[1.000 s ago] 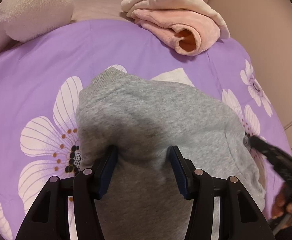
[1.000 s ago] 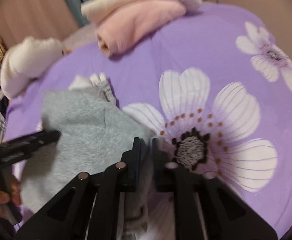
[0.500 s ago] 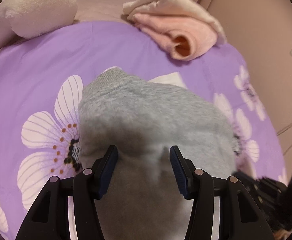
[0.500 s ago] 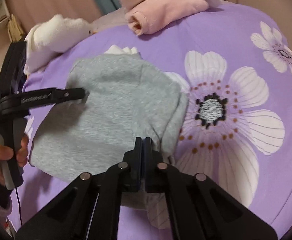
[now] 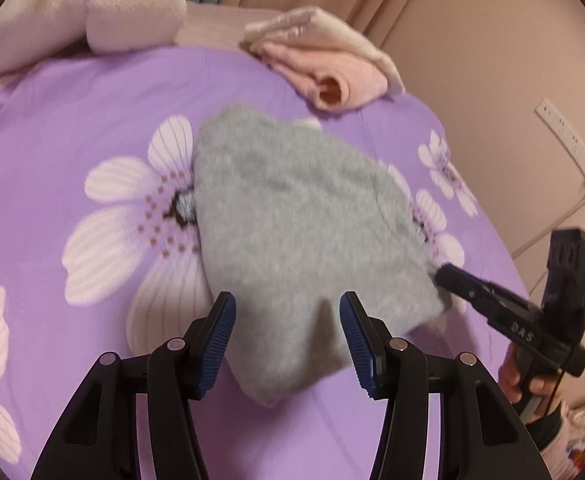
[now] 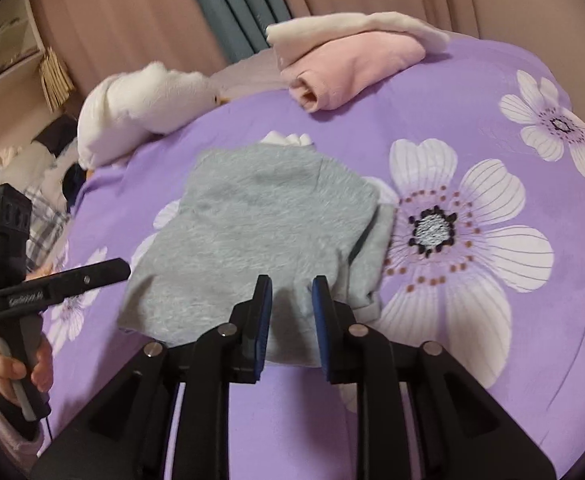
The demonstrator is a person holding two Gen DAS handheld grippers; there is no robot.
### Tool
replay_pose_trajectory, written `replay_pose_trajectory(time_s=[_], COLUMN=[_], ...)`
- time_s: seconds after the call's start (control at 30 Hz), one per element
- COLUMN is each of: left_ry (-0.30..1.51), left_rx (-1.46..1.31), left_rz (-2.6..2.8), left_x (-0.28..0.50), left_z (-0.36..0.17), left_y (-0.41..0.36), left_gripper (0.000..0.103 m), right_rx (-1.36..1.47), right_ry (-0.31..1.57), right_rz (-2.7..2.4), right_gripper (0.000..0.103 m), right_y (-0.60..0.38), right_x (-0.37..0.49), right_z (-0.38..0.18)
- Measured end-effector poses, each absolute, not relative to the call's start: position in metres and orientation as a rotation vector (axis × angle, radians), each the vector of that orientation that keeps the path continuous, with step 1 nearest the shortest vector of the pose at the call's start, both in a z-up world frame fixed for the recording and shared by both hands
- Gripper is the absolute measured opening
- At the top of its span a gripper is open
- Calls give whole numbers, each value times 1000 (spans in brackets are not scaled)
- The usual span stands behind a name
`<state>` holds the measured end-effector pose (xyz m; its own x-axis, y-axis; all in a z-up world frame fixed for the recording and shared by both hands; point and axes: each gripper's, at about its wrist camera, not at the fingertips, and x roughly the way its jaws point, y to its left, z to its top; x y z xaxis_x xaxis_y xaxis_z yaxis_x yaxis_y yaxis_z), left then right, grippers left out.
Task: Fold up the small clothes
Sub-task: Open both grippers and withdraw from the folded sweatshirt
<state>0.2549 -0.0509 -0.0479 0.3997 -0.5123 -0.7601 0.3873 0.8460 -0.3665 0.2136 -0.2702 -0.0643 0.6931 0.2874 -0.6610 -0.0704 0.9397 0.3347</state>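
Note:
A small grey sweater (image 5: 296, 232) lies folded on the purple flowered bedspread (image 5: 52, 120); it also shows in the right wrist view (image 6: 260, 232). My left gripper (image 5: 287, 312) is open, its jaws either side of the sweater's near edge, holding nothing. My right gripper (image 6: 291, 294) is open a little, its fingers at the sweater's near edge, empty. In the left wrist view the right gripper (image 5: 448, 276) touches the sweater's right corner. In the right wrist view the left gripper (image 6: 120, 270) sits just left of the sweater.
A folded pink and cream garment pile (image 5: 332, 68) lies at the far side of the bed (image 6: 348, 60). A white plush pillow (image 6: 140, 108) lies at the far left. A wall with a socket strip (image 5: 568, 140) stands to the right.
My right gripper opened and let go of the sweater. Both grippers drew back from the sweater, which now lies flat on the bed.

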Motion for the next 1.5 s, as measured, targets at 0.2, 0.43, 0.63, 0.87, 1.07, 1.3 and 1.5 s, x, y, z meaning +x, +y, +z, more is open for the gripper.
replay_pose_trajectory(time_s=[0.2, 0.43, 0.63, 0.87, 1.07, 1.3, 1.5], left_ry=[999, 990, 982, 994, 1010, 1068, 1105], left_rx=[-75, -17, -11, -10, -19, -77, -139], left_rz=[-536, -516, -501, -496, -494, -509, -523], left_x=[247, 242, 238, 237, 234, 234, 230], left_z=[-53, -56, -57, -60, -63, -72, -74], left_y=[-58, -60, -62, -60, -58, -49, -42], left_gripper=[52, 52, 52, 52, 52, 52, 52], right_rx=[307, 365, 374, 408, 424, 372, 414], right_ry=[872, 839, 764, 802, 843, 844, 868], right_rz=[134, 135, 227, 231, 201, 173, 159], right_gripper=[36, 46, 48, 45, 38, 38, 51], right_y=[-280, -287, -270, -270, -281, -280, -293], right_x=[227, 216, 211, 219, 218, 212, 201], right_z=[-94, -84, -64, -78, -93, -89, -93])
